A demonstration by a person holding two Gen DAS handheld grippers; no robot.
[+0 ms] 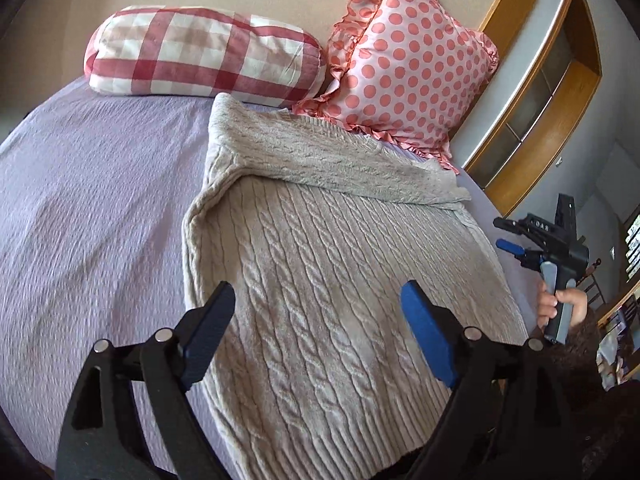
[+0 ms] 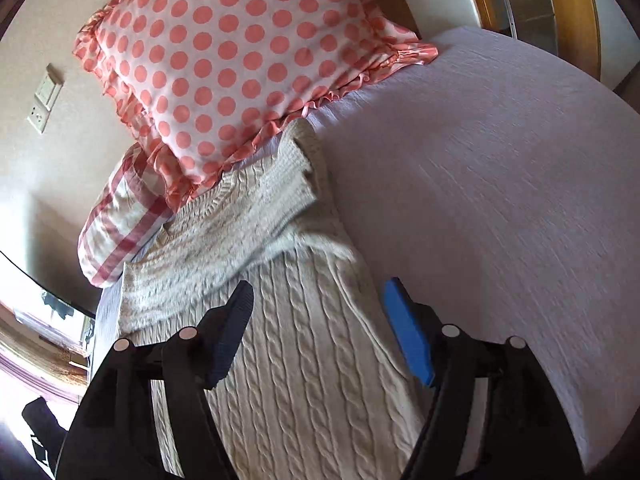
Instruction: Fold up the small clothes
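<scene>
both hand-held grippers, left (image 1: pixel 316 312) and right (image 2: pixel 318 308), hover wide and empty over the sweater (image 1: pixel 320 280); sleeves folded in, body fold left.

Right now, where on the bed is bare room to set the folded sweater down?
Bare lilac bedspread lies left of the sweater, below the checked pillow, and right of it in the right wrist view. Crowded: the head end, where the dotted pillow touches the sweater.

Both jaws spread wide and empty: left hand-held gripper (image 1: pixel 318 312) and right hand-held gripper (image 2: pixel 318 308).
</scene>
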